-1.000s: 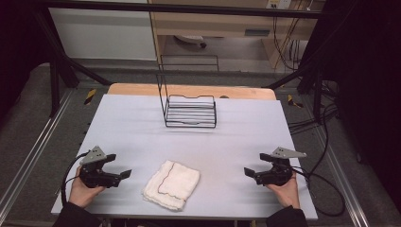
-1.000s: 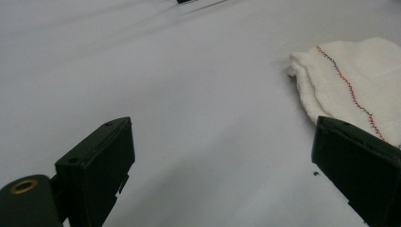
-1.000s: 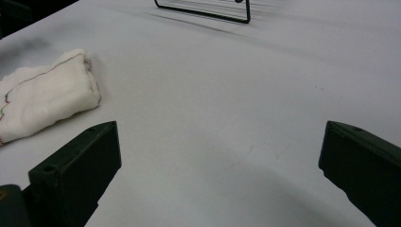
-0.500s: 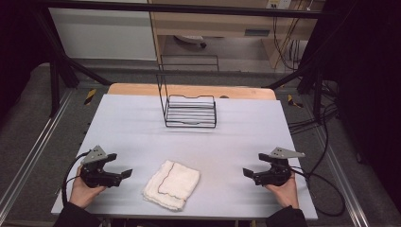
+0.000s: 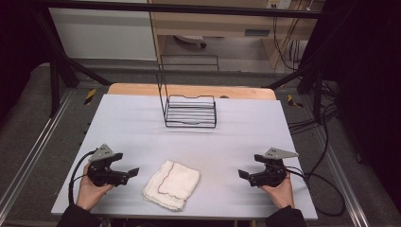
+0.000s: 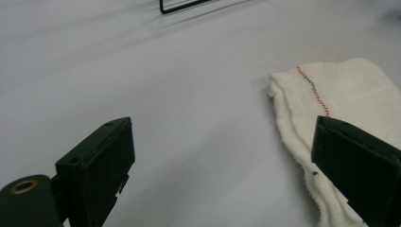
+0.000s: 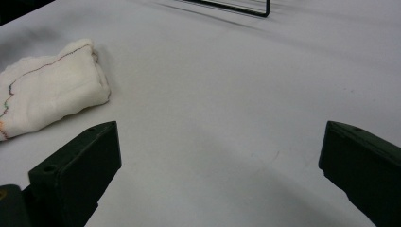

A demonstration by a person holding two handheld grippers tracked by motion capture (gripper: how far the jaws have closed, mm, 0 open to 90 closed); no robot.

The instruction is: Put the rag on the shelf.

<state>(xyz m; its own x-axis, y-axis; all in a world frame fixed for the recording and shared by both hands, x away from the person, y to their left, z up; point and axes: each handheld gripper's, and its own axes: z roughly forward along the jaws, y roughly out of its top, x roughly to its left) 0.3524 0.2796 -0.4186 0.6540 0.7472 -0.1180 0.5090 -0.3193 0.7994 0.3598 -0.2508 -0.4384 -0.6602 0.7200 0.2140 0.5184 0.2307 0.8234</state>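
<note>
The folded towel (image 5: 171,185) lies untouched on the table (image 5: 236,137) between both grippers, while the right gripper (image 5: 245,174) has edged slightly inward toward it and the left gripper (image 5: 132,172) holds position, both jaws spread wide, grasp pending.

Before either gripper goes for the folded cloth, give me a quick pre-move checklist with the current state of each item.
1. Left gripper open: ok, jaws wide apart in the left gripper view.
2. Right gripper open: ok, jaws wide apart.
3. Folded cloth free: ok, lying flat on the table, touched by neither gripper.
4. Path from each gripper to the cloth: ok, bare table between.
5. Wire rack out of the way: ok, at the far side.
6. Number of cloth layers: cannot tell.
</note>
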